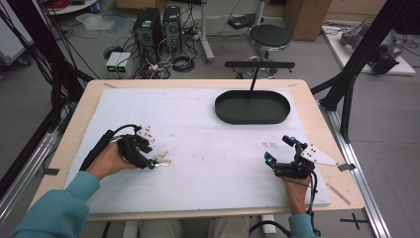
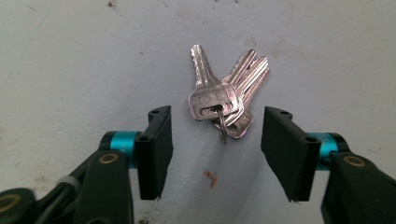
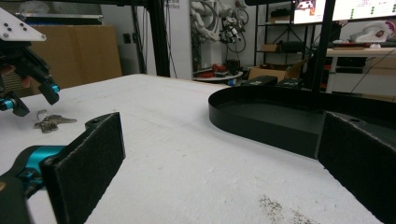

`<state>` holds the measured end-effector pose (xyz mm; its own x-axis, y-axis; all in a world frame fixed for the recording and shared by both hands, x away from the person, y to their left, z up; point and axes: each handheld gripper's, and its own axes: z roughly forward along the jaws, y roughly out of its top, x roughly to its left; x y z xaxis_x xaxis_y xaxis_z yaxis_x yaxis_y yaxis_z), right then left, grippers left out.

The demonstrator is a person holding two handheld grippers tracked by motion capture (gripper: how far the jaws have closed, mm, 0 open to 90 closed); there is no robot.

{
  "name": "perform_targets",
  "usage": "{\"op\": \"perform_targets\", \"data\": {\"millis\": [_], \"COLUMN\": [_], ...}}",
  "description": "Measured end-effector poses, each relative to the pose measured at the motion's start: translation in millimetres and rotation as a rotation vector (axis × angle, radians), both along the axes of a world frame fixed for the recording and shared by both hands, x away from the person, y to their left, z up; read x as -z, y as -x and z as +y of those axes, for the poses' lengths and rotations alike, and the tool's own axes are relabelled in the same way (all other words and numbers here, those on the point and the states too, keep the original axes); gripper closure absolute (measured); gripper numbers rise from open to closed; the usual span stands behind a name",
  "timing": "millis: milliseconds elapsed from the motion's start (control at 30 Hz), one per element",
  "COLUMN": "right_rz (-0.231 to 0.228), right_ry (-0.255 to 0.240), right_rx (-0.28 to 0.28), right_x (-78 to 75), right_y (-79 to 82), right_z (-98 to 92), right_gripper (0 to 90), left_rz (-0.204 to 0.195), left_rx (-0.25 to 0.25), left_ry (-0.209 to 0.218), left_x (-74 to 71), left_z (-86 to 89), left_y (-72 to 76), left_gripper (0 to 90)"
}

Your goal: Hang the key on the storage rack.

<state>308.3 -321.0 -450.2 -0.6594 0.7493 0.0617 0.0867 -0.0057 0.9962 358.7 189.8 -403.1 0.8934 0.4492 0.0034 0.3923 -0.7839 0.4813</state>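
Note:
A bunch of silver keys (image 1: 162, 160) on a ring lies on the white mat at the front left. My left gripper (image 1: 152, 162) points down over it. In the left gripper view the key heads and ring (image 2: 219, 105) sit between the two black pads (image 2: 156, 149), with a gap on each side, so the jaws stand open around them. My right gripper (image 1: 278, 148) rests open and empty on the mat at the front right. The right gripper view has its wide jaws (image 3: 224, 154) facing the keys (image 3: 51, 122) and the left gripper (image 3: 28, 88) farther off.
A black oval tray (image 1: 218, 106) stands empty at the back right of the mat; its wall (image 3: 261, 126) is close ahead of the right gripper. A thin wooden stick (image 1: 339, 194) lies near the table's front right corner. Black frame posts flank the table.

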Motion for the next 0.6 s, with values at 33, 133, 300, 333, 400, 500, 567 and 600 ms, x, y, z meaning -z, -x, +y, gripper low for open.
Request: {"op": "perform_targets", "data": {"millis": [33, 133, 300, 333, 400, 500, 567, 600], "right_rz": [0.000, 0.000, 0.000, 0.001, 0.000, 0.001, 0.003, 0.001], "right_ry": [0.000, 0.000, -0.001, 0.000, -0.001, 0.000, -0.001, 0.000], "right_rx": [0.000, 0.000, 0.000, 0.000, 0.000, 0.000, -0.001, 0.000], "right_x": [0.0, 0.0, 0.0, 0.0, 0.1, 0.0, 0.0, 0.0], "right_y": [0.0, 0.0, 0.0, 0.0, -0.1, -0.1, 0.0, -0.1], "right_z": [0.0, -0.1, 0.0, -0.1, 0.0, -0.1, -0.2, -0.2], "right_gripper": [0.6, 0.6, 0.6, 0.6, 0.6, 0.6, 0.6, 0.6], "left_rz": [0.004, 0.011, 0.014, 0.018, 0.020, 0.027, 0.031, 0.035], "left_rx": [0.002, 0.011, 0.014, 0.019, 0.011, 0.001, 0.003, 0.006], "left_ry": [-0.001, -0.018, -0.036, -0.037, -0.032, -0.025, -0.034, -0.038], "left_x": [0.2, 0.8, 1.2, 1.3, 2.2, 3.3, 3.3, 3.1], "left_z": [-0.1, -0.5, -1.0, -1.0, -2.0, -3.8, -4.7, -5.0], "left_y": [0.0, 0.1, 0.0, -0.6, -0.2, 0.0, -0.7, -1.1], "left_gripper": [47.4, 52.4, 59.4, 62.1, 64.9, 67.6, 70.7, 72.5]}}
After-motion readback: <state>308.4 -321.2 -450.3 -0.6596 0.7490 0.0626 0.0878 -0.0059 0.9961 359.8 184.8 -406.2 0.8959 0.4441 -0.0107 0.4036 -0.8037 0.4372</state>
